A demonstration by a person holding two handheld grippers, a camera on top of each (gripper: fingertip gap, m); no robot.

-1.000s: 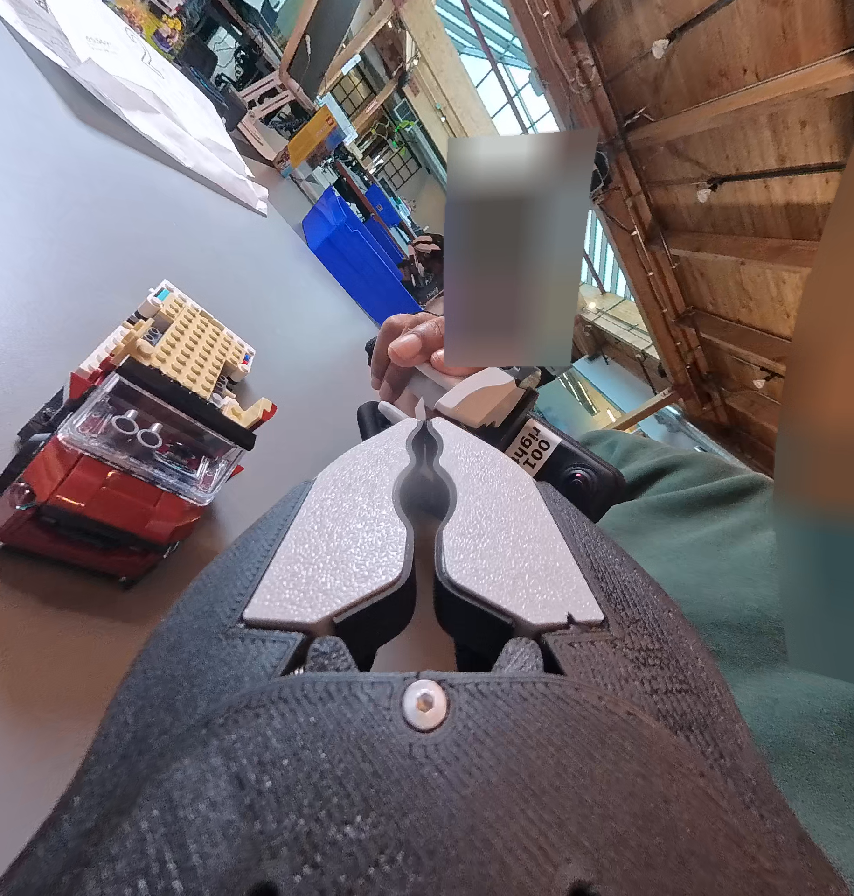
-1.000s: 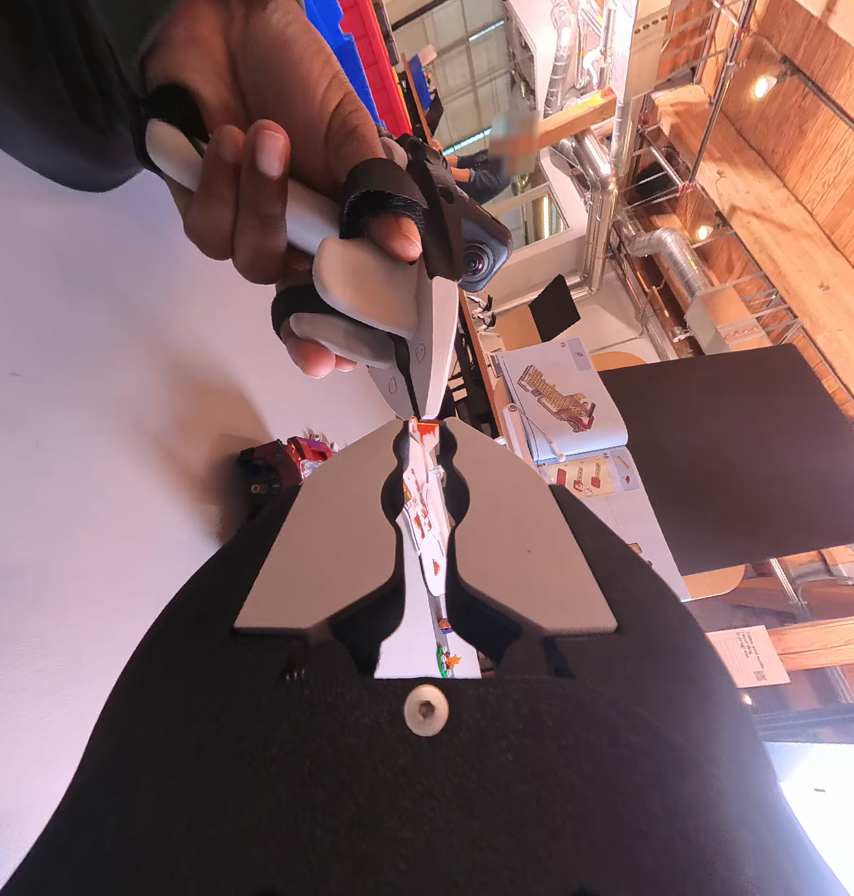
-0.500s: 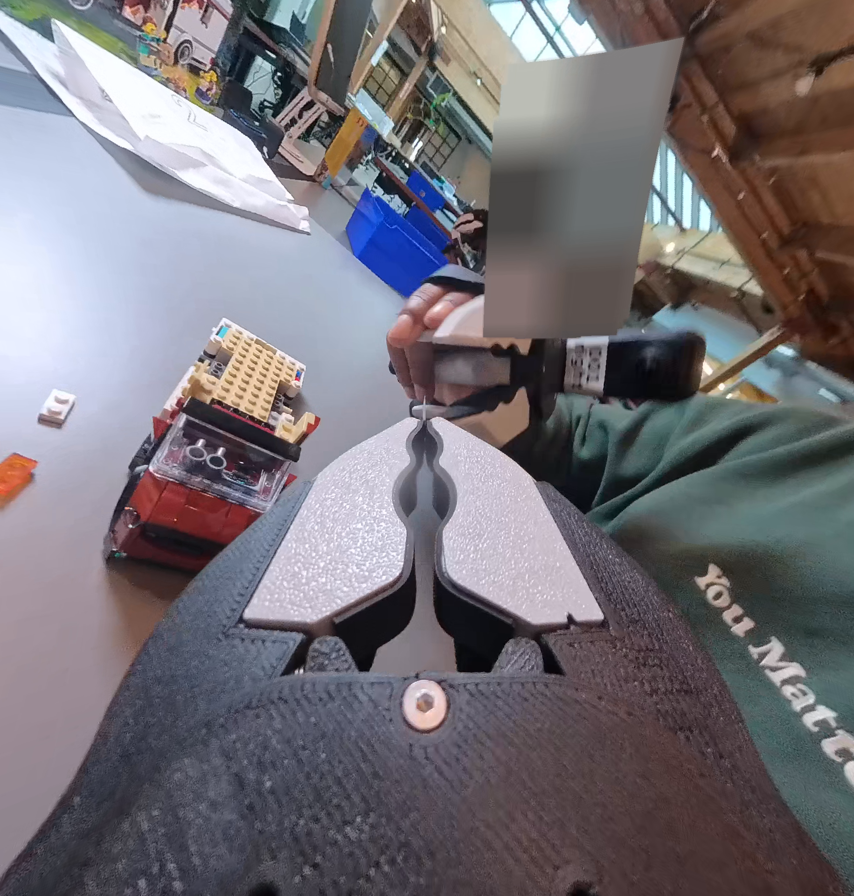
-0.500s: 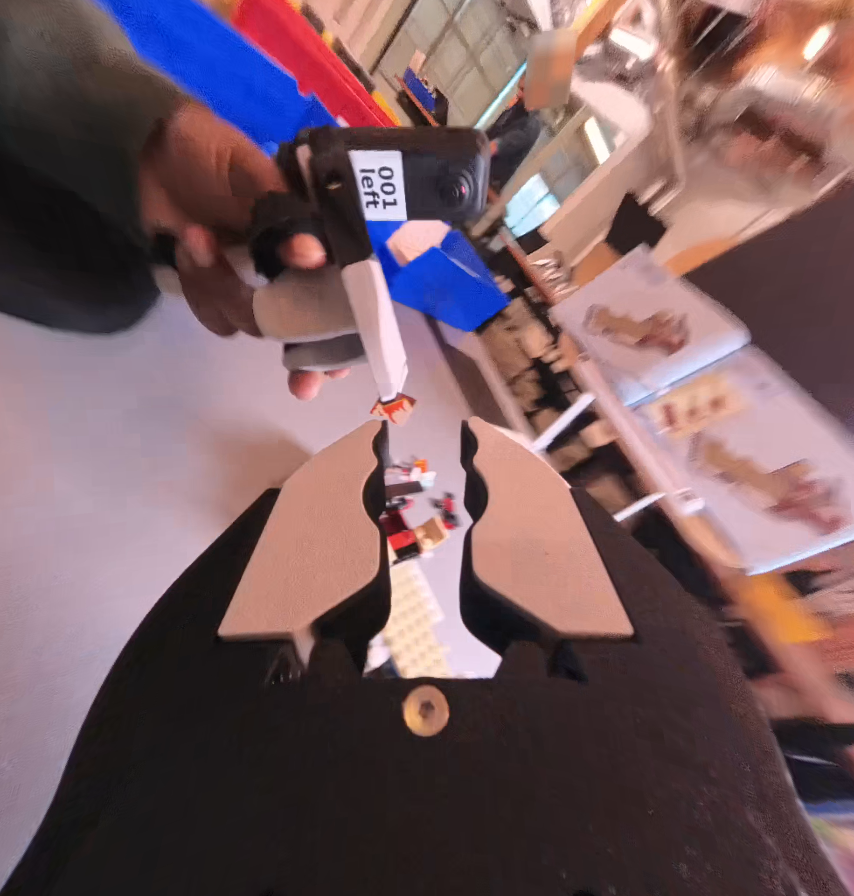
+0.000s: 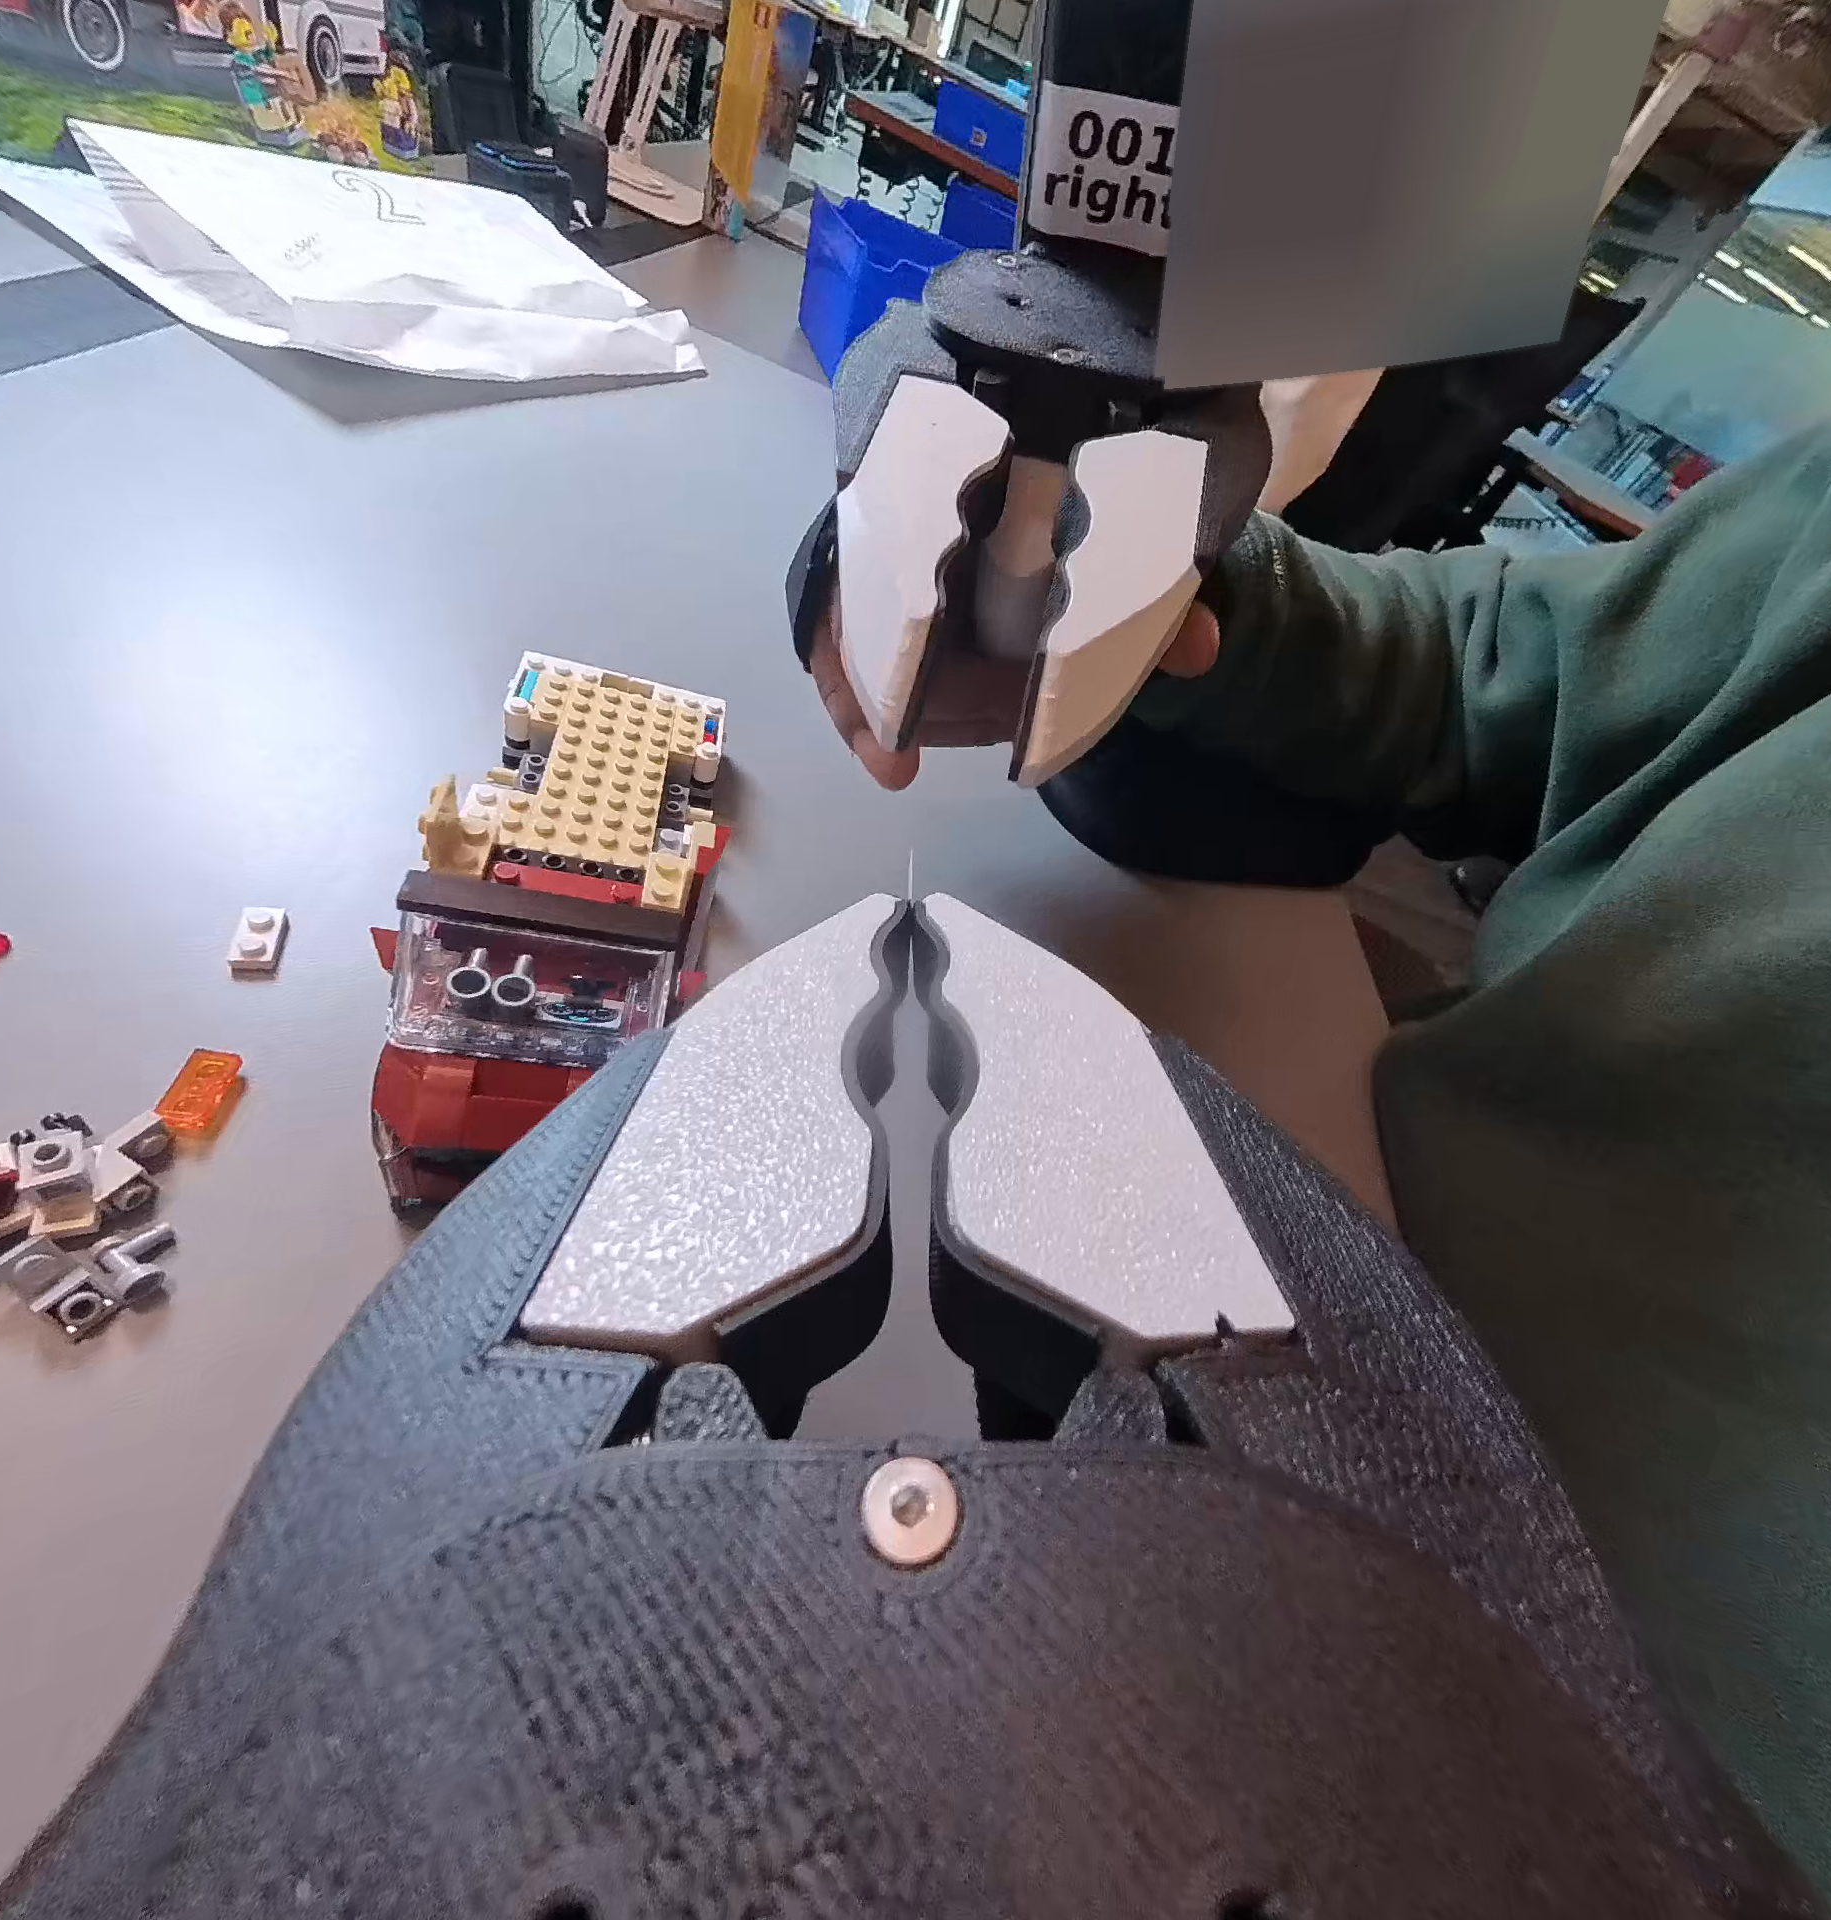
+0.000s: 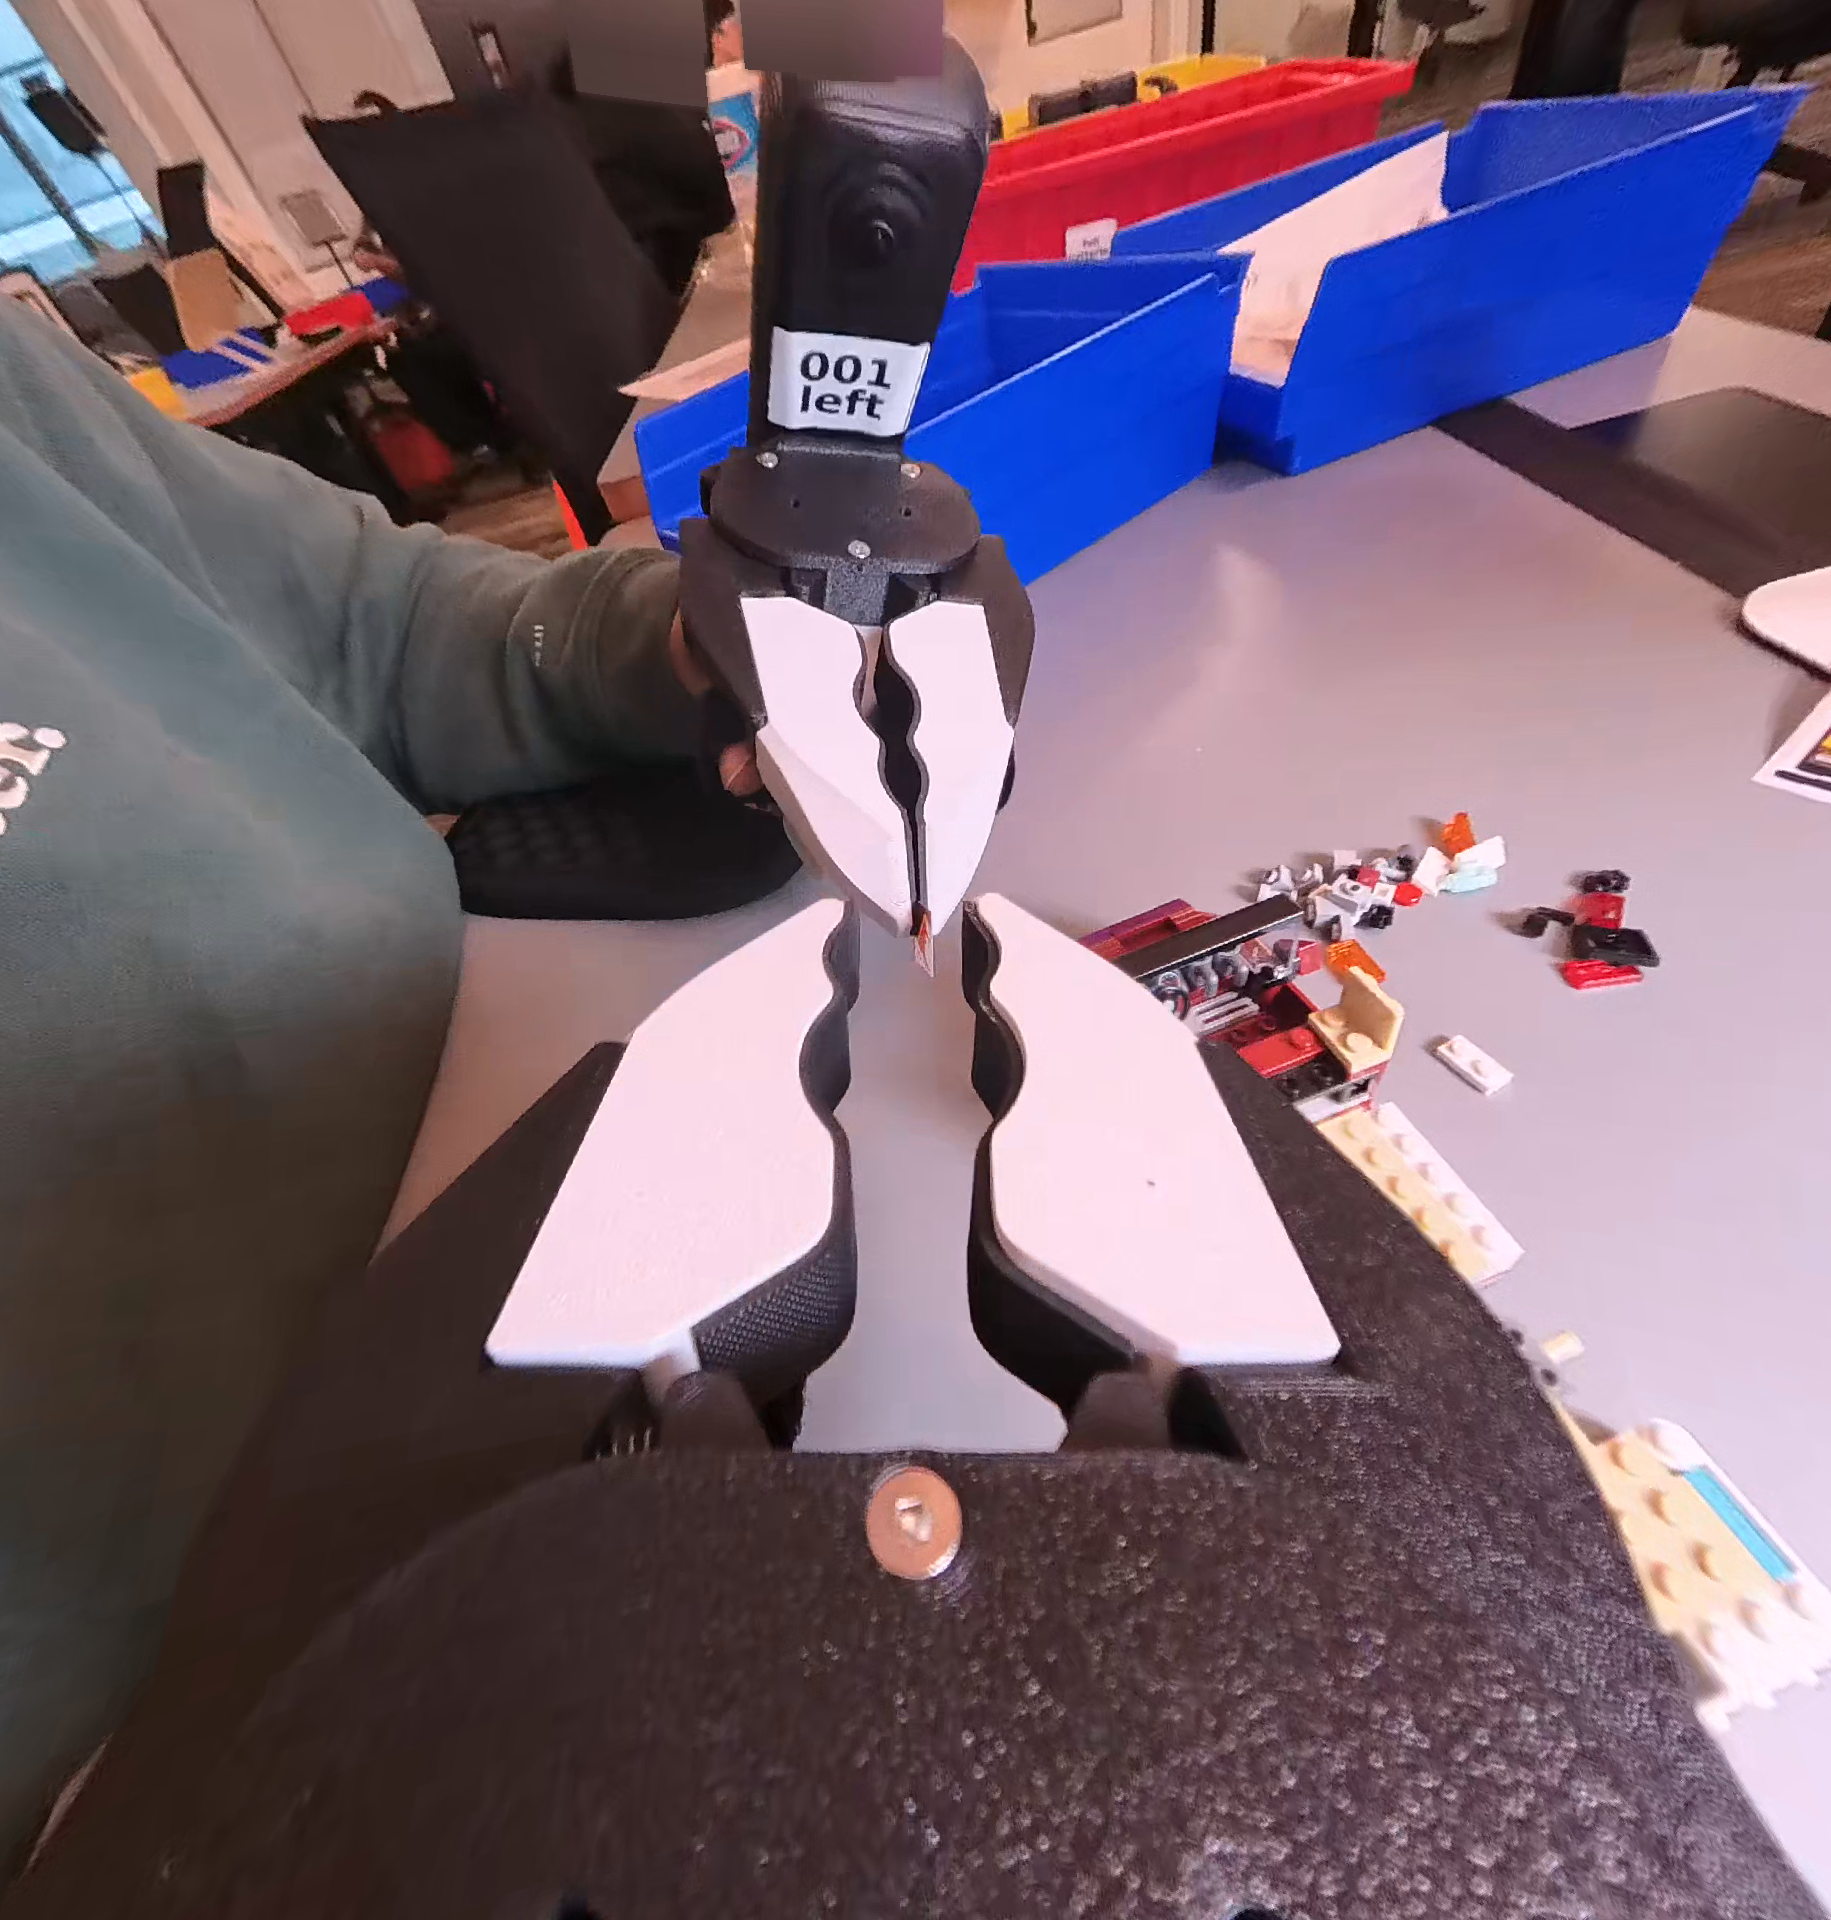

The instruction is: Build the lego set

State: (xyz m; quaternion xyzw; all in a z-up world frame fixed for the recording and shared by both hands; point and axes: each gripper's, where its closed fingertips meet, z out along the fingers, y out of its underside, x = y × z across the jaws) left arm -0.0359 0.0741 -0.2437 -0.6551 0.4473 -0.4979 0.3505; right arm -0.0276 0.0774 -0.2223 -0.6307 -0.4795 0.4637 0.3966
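Note:
My left gripper [image 5: 909,910] is shut on a small red-and-white sticker [image 6: 922,948]; in the left wrist view the sticker [image 5: 909,875] shows edge-on as a thin sliver. My right gripper [image 6: 911,907] is open and empty. It faces the left gripper [image 6: 919,920], whose tip with the sticker sits between the right fingertips. In the left wrist view the right gripper [image 5: 958,761] hangs just beyond the sticker. The part-built red lego van [image 5: 552,935] with a tan studded top stands on the grey table [image 5: 215,644], left of both grippers; it also shows in the right wrist view [image 6: 1254,1003].
Loose lego pieces [image 5: 59,1195] lie left of the van, with a small white plate [image 5: 258,938] and an orange tile [image 5: 202,1086]. A white paper bag [image 5: 371,270] lies at the back. Tan plates [image 6: 1420,1184] and blue bins [image 6: 1462,281] show in the right wrist view. Both grippers' tips are close together, under 4 cm apart. Both grippers' tips are roughly 15 cm from the orange tile [image 5: 202,1086].
My right gripper opened and let go of the sticker sheet. My left gripper stayed shut on one small sticker. Both grippers swung down to face the table.

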